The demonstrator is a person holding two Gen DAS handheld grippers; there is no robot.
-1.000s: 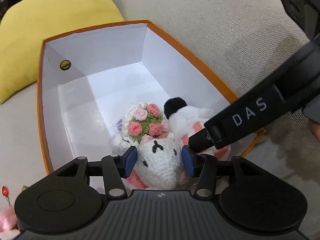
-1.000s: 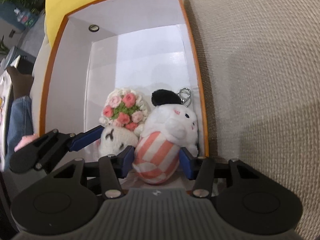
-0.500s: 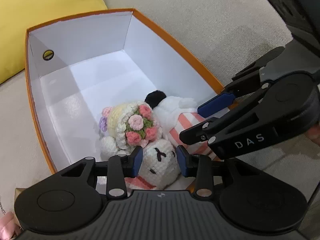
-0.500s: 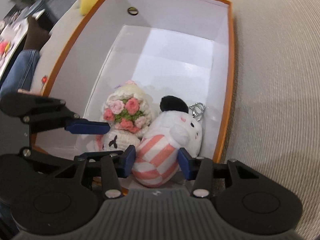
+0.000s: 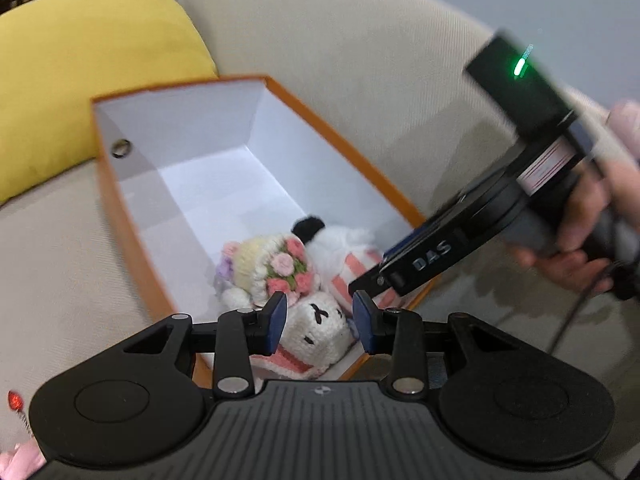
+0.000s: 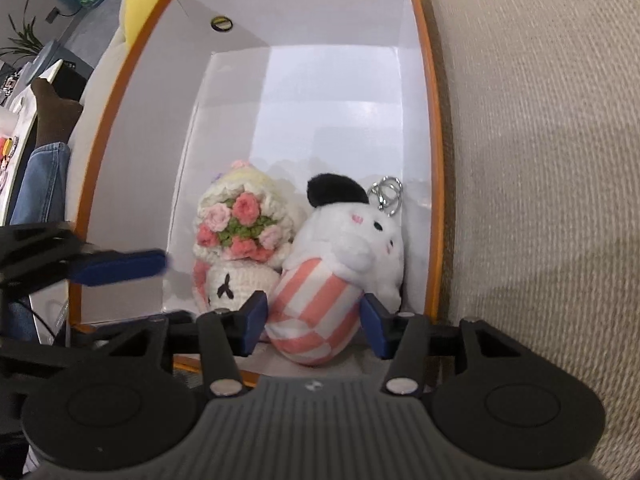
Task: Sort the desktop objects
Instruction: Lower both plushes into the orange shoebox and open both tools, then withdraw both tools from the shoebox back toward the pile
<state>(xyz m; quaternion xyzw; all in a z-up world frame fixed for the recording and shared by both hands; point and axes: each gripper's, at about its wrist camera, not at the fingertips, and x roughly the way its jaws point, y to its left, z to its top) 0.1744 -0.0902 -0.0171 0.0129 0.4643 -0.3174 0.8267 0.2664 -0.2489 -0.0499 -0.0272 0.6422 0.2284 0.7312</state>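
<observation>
An orange box (image 5: 136, 240) with a white inside (image 6: 320, 100) sits on a beige sofa. Two toys lie at its near end: a white crochet bunny with a pink flower bouquet (image 5: 316, 324) (image 6: 236, 236), and a white plush with a black ear and pink striped body (image 5: 348, 252) (image 6: 332, 280). My left gripper (image 5: 319, 320) is open, its fingers on either side of the bunny's head, above the box's near end. My right gripper (image 6: 314, 324) is open, its fingers flanking the plush's striped body without squeezing it.
A yellow cushion (image 5: 80, 60) lies behind the box. The beige sofa (image 6: 540, 160) surrounds it. A small red charm (image 5: 15, 400) and something pink (image 5: 20, 460) lie at the left edge. A person's leg in jeans (image 6: 40, 184) shows at far left.
Both grippers have pulled back and up from the toys, which stay in the box. The left view now sits higher and farther from the box.
</observation>
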